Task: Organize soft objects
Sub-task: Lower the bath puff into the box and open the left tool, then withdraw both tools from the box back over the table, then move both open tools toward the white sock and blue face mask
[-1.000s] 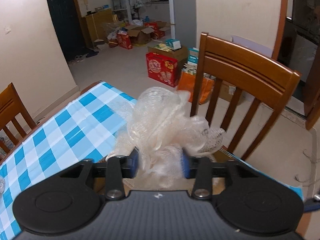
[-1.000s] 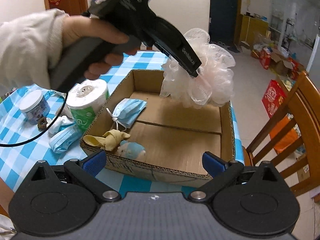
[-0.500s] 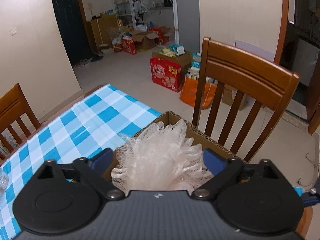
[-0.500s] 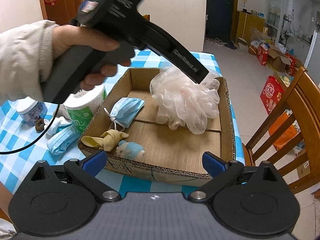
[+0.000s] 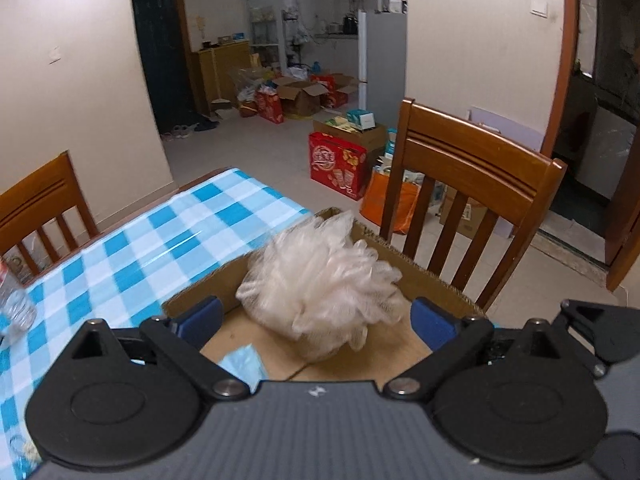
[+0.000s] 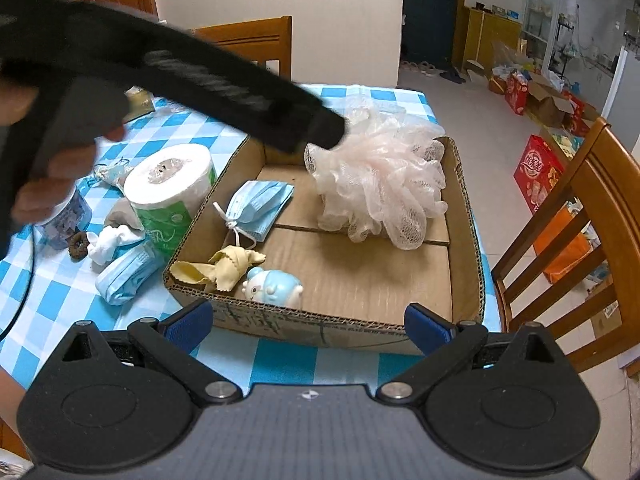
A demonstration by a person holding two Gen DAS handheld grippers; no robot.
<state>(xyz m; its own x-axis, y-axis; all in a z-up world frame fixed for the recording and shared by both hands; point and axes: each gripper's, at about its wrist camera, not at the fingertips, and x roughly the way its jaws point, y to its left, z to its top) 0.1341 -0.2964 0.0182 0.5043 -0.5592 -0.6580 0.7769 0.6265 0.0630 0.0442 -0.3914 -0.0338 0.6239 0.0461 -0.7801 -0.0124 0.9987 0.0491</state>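
Inside the cardboard box (image 6: pixel 464 216), at its far end, your pale bath pouf (image 6: pixel 380 184) rests; your left gripper (image 5: pixel 316 320) has just been opening, released, and your right gripper (image 6: pixel 308 326) gapes empty.

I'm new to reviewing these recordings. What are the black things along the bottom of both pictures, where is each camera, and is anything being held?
No robot here: a person holds a hand-operated two-finger gripper in each hand, with a camera on each looking along its blue-tipped fingers. The left gripper has just been opening; its jaws stand wide and the mesh bath sponge sits free in the cardboard box. The right gripper is open, empty, before the box. Also inside: a face mask, a yellow cloth, a small blue toy. A toilet roll stands outside.
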